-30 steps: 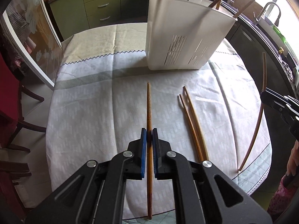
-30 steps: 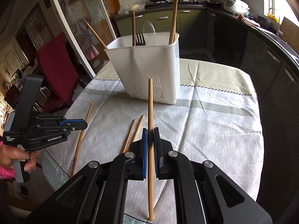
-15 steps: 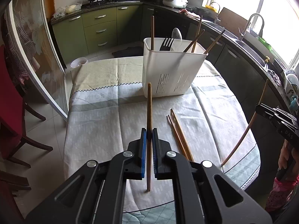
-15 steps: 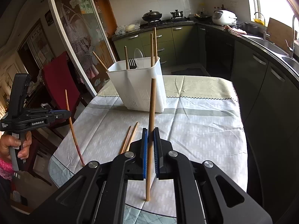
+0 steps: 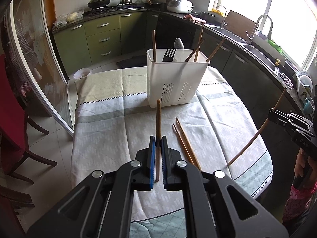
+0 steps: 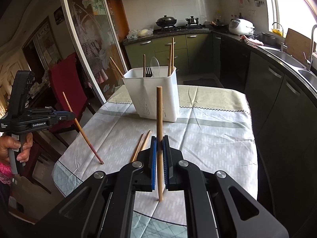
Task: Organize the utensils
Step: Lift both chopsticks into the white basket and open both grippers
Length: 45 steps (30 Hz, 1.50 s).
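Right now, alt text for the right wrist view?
The right gripper is shut on an upright wooden chopstick above a cloth-covered table. Beyond it stands a white utensil caddy holding chopsticks and a fork; two loose chopsticks lie on the cloth. At left, the left gripper holds another chopstick.

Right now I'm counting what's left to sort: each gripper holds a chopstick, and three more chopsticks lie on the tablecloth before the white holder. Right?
Not quite: only two chopsticks lie on the tablecloth, as the left wrist view shows. The left gripper and right gripper do each hold a chopstick, before the white holder.
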Available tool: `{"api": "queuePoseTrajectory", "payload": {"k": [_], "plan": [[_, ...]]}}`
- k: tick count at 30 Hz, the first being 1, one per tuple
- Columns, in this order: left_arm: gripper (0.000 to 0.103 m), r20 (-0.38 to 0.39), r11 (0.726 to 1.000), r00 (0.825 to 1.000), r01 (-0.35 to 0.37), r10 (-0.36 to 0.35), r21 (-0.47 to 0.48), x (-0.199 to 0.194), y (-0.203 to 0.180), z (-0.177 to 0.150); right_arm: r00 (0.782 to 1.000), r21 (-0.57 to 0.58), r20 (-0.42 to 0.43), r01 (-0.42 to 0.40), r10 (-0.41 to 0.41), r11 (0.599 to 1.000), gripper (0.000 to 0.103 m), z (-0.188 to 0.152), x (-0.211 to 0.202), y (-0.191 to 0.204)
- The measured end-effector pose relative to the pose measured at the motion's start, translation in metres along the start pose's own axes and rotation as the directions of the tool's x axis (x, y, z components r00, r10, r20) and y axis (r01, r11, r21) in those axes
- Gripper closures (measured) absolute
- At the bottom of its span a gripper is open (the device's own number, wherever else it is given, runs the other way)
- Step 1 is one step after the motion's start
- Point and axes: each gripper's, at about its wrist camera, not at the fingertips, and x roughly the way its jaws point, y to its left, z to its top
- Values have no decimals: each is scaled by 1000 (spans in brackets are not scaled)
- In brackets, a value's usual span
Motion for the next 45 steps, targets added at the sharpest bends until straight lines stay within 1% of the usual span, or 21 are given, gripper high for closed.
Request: {"api": "queuePoseTrajectory", "payload": {"k": [8,14,19,22,26,29,33,36,39,41,42,45], "plan": [[97,18,1000,1000,6,-6,10,-8,-4,4,1000,-12,9,3,-3,1000,96,5,-3,5],[97,56,1000,998,14,-15,23,-25,-9,18,999,-17,31,-11,12,1000,96,22,-10,6],[97,114,999,993,25,-28,32,-49,-15,48,997,-24,72,-16,18,1000,96,50,-21,9],[97,162,999,986,25,-31,35,-63,-19,70,993,-30,117,-13,16,999,96,72,-29,13],[97,221,999,975,21,-30,42,-78,-25,100,984,-30,176,-13,18,999,96,104,-38,20],[97,257,999,966,26,-33,30,-85,-27,122,977,-24,212,-34,38,999,96,128,-40,25],[97,317,999,948,30,-34,19,-94,-30,150,966,-13,256,-41,43,999,96,155,-36,29],[97,352,1000,936,22,-26,15,-93,-32,168,960,0,278,-39,37,999,96,173,-31,27],[97,373,1000,928,23,-25,9,-84,-32,184,952,13,305,-28,23,1000,96,189,-24,25],[97,383,1000,924,9,-9,1,-75,-33,192,946,22,324,-13,5,1000,96,198,-19,23],[97,385,1000,923,10,-10,0,-68,-33,195,942,24,335,-3,-5,1000,96,202,-16,22],[97,374,1000,928,1,1,-4,-46,-33,202,938,30,346,23,-32,999,96,213,-4,20]]}}
